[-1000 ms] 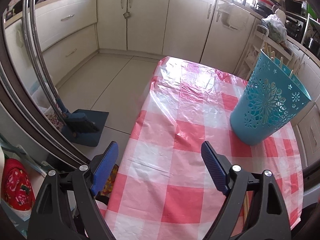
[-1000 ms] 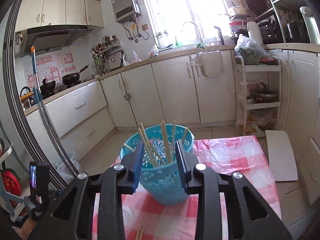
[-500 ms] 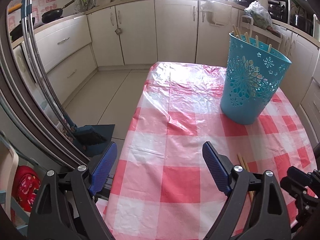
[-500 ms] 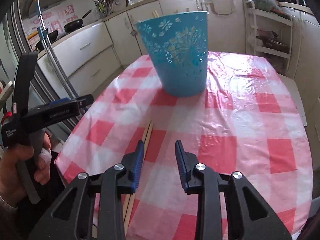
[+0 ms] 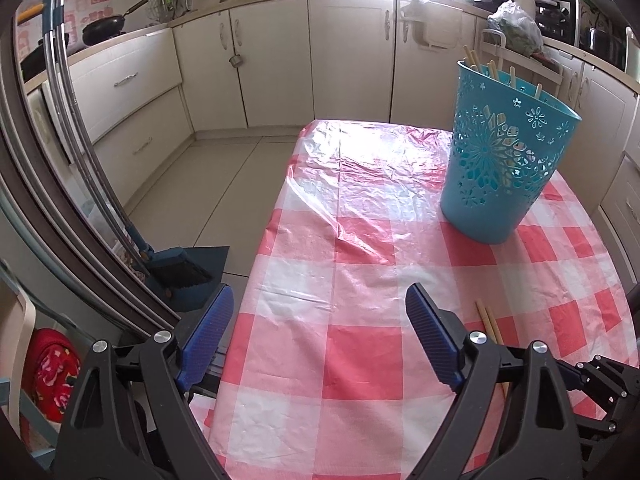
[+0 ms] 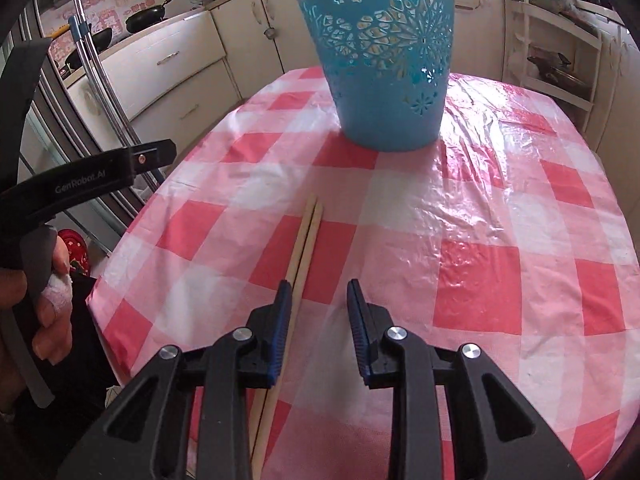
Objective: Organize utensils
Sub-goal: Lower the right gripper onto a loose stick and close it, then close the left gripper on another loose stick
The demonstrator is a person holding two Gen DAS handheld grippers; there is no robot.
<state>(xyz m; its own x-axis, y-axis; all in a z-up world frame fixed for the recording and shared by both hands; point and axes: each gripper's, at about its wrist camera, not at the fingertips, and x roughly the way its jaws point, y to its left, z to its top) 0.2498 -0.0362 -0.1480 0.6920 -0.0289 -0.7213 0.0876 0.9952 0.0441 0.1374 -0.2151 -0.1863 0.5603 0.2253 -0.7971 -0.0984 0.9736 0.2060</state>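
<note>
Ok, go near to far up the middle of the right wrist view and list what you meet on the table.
Right hand-held gripper → pair of chopsticks lying on the checked tablecloth → blue basket standing upright at the far end.

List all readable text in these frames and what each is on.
"GenRobot.AI": white lettering on the black arm of the left gripper, right wrist view.
Pink wall stickers behind the stove: characters too blurred to read.
Blue basket, checked tablecloth, chopsticks: no text.
</note>
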